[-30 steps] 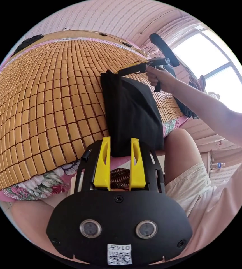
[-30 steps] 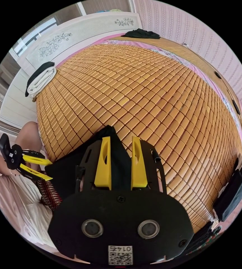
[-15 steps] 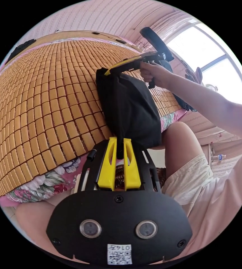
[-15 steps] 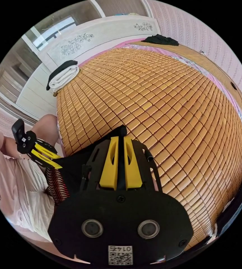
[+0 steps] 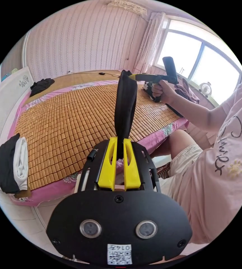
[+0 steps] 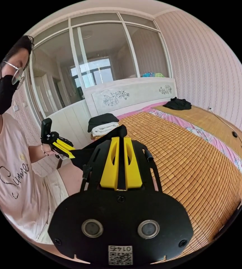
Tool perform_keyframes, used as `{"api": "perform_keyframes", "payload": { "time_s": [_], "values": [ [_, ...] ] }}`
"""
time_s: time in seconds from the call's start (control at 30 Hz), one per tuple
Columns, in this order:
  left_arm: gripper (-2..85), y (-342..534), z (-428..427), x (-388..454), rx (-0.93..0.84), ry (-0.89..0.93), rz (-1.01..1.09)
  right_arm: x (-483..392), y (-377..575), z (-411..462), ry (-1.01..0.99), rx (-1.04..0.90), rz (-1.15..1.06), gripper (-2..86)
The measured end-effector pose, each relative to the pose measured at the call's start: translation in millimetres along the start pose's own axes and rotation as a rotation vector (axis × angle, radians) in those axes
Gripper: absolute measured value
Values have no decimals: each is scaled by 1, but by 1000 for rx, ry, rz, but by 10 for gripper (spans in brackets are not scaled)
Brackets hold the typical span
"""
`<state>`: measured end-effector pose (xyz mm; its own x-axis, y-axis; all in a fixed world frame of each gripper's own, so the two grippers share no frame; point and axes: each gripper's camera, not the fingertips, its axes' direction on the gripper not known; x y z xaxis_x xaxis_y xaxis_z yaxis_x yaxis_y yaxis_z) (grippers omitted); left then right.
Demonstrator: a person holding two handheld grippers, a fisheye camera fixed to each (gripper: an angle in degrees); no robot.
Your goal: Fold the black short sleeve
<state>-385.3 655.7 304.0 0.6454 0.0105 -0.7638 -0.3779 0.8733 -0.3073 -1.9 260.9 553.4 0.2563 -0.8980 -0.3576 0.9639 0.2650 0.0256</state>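
**Both grippers clamped on the black shirt, held over the bed's near edge**

The left gripper (image 5: 120, 151) has its yellow jaws pinched on the black short sleeve (image 5: 125, 103); the right gripper (image 6: 120, 152) likewise grips it. The garment hangs stretched between them above the bed's near edge, over the bamboo mat (image 5: 70, 117). Folded clothes (image 6: 102, 124) sit at the mat's corner.

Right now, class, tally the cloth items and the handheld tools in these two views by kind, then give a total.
Black short-sleeve garment stretched between the tools: 1
Folded black-and-white cloth stack at the bamboo bed mat's corner: 1
Crumpled black cloth heap at the far corner: 1
Yellow-jawed handheld tools, left and right: 2
Total: 5
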Motion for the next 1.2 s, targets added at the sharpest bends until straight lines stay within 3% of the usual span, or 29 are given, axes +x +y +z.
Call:
{"api": "perform_keyframes", "payload": {
  "time_s": [0.27, 0.43, 0.53, 0.67, 0.87, 1.0, 1.07, 1.2],
  "values": [
    [38, 54, -119, -43, 156, -270, -178, -80, -142, 110, -131, -4, -297, 11],
    [54, 52, -192, -121, 194, -489, -347, -108, -280, 247, -114, -125, -101, 40],
    [83, 67, -214, -192, 193, -601, -584, -110, -305, 326, 21, -350, -4, 78],
    [83, 108, -210, -228, 189, -550, -782, -106, -255, 352, 105, -465, -84, 93],
    [73, 148, -140, -173, 65, -506, -737, -40, -57, 283, 166, -744, -72, 89],
    [60, 127, -89, -119, 20, -422, -571, -1, 75, 161, 320, -892, 199, 90],
    [42, 98, -67, -96, -24, -431, -438, 9, 112, 101, 398, -872, 366, 94],
    [5, 8, -5, -57, -100, -315, -168, 10, 163, -42, 737, -609, 639, 105]
  ]
}}
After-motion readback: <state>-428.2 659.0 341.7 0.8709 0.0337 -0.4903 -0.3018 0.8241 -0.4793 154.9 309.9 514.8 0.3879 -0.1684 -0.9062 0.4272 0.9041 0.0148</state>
